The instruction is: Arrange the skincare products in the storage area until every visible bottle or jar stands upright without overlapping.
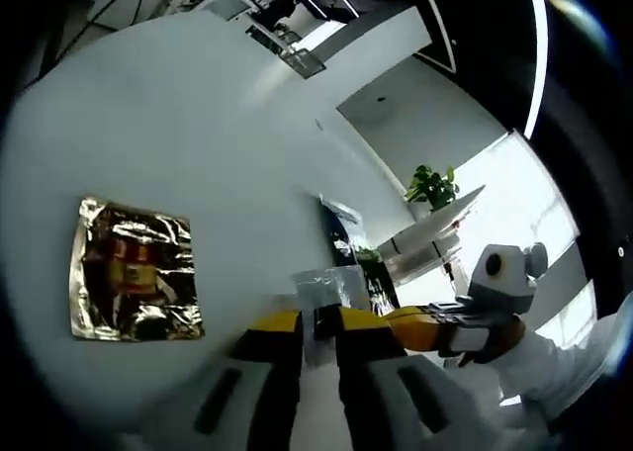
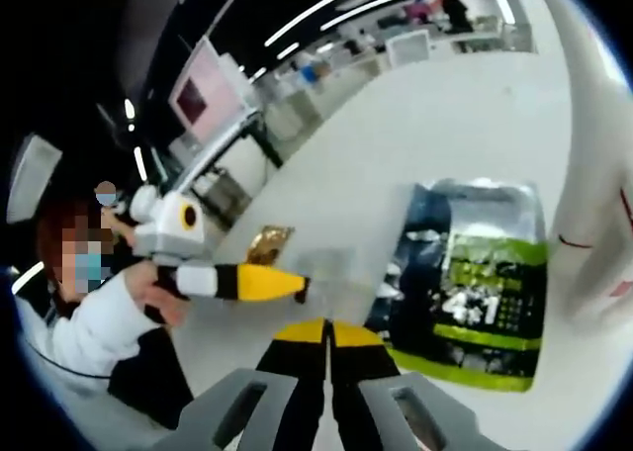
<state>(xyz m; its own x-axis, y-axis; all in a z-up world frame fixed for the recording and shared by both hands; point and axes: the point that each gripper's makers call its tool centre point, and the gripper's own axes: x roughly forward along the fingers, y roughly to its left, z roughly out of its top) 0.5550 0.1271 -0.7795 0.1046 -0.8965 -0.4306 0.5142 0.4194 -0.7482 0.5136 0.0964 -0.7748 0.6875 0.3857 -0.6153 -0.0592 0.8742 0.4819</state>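
The left gripper pinches a thin clear packet between near-closed jaws; the right gripper is closed and looks empty. A gold foil sachet and a green-black pouch lie flat on the white table. Flat packs may flop over rather than stand, or the packet may slip.

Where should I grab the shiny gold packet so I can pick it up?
Probably by an edge. The gold packet lies flat on the white table, so there is little to pinch from above. Come in low from the side and close the jaws on its crinkled rim.
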